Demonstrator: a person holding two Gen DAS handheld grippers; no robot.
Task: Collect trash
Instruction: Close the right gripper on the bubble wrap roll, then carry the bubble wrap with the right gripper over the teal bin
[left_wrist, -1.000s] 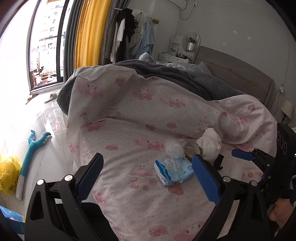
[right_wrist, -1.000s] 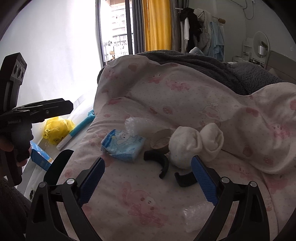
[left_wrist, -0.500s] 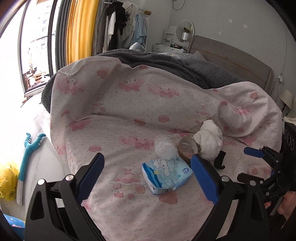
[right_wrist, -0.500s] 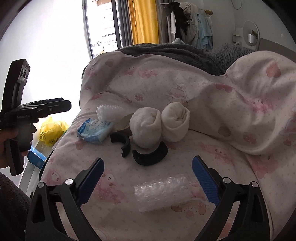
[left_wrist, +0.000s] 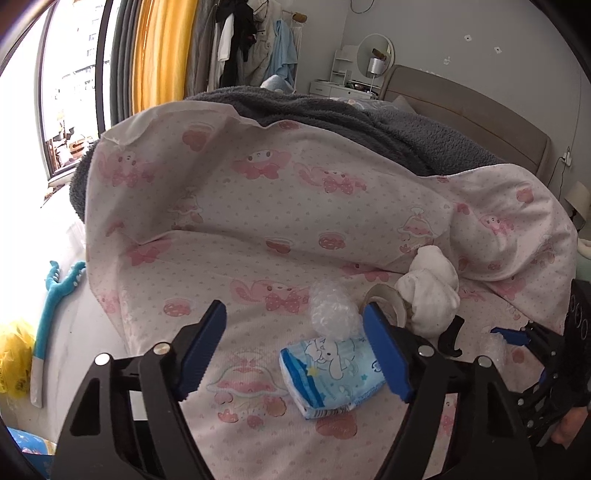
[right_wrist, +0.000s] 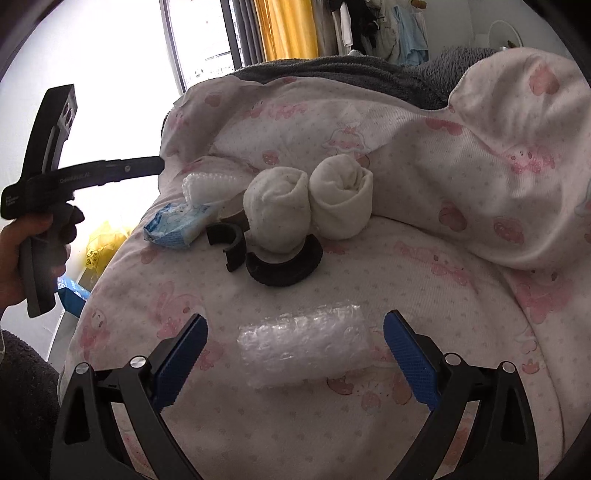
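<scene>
**Both tongs poised over trash on the bed**

The left gripper is closing, its jaws not yet touching the blue tissue pack that lies between them, nearer the right pad. The right gripper stands wide, a bubble-wrap roll between its pads, untouched. Rolled white socks sit beyond on the pink quilt.

Right gripper jaws wide apart around bubble wrap roll on pink bedsheet, pads not touching
</scene>
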